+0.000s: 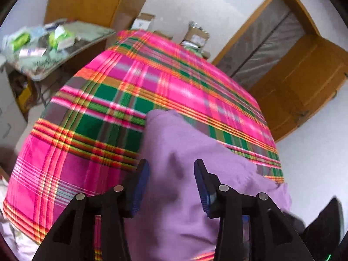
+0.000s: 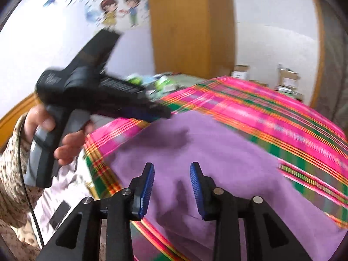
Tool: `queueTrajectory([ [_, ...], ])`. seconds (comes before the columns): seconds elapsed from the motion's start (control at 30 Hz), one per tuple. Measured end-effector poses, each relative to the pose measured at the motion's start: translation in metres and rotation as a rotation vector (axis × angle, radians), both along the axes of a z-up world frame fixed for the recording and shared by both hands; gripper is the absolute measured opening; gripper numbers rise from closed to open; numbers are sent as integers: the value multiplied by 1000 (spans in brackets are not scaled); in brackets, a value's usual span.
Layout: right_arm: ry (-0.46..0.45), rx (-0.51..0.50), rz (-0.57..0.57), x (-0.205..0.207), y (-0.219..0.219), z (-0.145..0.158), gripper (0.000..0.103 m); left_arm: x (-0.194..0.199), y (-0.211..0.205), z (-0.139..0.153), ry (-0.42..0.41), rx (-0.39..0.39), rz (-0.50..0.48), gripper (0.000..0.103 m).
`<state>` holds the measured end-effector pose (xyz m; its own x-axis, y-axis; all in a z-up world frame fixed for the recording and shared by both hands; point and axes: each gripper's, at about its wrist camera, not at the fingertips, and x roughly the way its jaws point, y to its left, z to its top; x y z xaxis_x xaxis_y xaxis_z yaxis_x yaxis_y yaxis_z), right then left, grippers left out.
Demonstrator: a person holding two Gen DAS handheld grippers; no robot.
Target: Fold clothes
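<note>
- Left claw (image 1: 171, 187): blue pads spread apart, nothing pinched; the purple garment (image 1: 184, 163) lies below the gap.
- Right claw (image 2: 172, 190): likewise parted and empty, above the same purple garment (image 2: 217, 156), which lies flat on the pink plaid sheet (image 2: 271, 108) of the bed.
- Only the right wrist view shows the left claw (image 2: 161, 112) from the side, gripped by a hand (image 2: 65, 139) in a speckled sleeve (image 2: 13, 174); it is blurred.
- Only the left wrist view shows the plaid sheet (image 1: 76, 152) widely, a cluttered counter (image 1: 54, 65) beyond it, and a wooden door (image 1: 304, 82).
- Cardboard boxes (image 1: 195, 35) at the far wall are too blurred to read.
</note>
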<state>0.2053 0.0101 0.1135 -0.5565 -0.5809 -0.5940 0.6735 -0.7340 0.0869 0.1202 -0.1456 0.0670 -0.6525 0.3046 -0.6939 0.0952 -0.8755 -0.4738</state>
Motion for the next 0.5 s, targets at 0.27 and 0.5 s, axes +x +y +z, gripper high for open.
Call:
queueTrajectory([
  [0.27,-8,-35,-254,4,89,10,35,2,54,6,10,8,-128,46],
  [0.5,-100,33,-488,-4,158,-27,35,-6,104,-2,-4,9,-226,46],
])
